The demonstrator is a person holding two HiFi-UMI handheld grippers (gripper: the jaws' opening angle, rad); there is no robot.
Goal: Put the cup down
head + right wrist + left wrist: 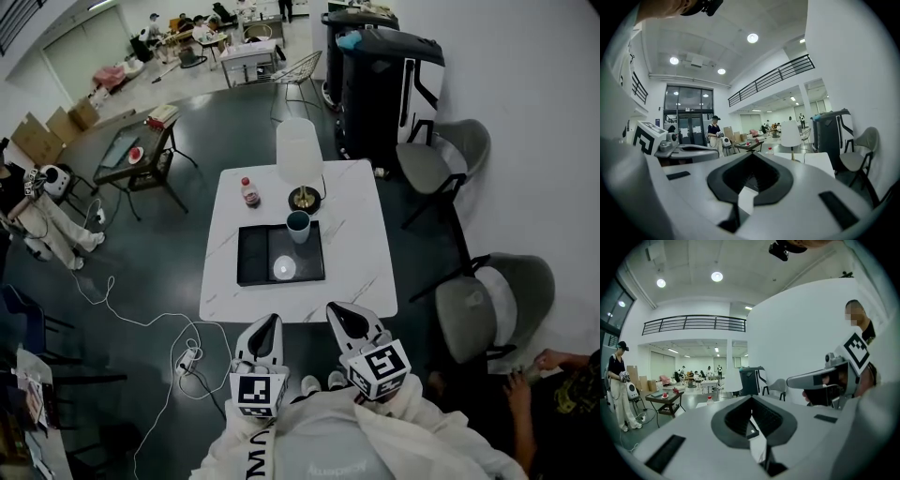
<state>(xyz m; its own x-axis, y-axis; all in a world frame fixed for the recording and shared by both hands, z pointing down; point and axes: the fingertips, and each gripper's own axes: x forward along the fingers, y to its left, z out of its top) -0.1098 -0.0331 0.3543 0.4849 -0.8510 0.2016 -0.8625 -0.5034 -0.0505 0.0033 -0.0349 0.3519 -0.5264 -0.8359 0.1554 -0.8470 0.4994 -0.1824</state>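
Fingers of our left gripper (pixel 270 324) and our right gripper (pixel 339 313) are pressing together on nothing, clenched and empty, as both gripper views are showing. We are holding them side by side, short of the table (pixel 366 272). The cup (pixel 298 226) is standing upright well ahead of the fingertips, at the far side of the black tray (pixel 251 267), so we are judging it already set down. To finish well, we are aiming to hold the clenched fingers clear of the table's near edge, so nothing nudges the tray. In each gripper view the fingers are blocking the cup entirely. We are failing to make out what the pale round thing (pixel 284 268) nearer the fingertips is, or whether the cup is holding anything.
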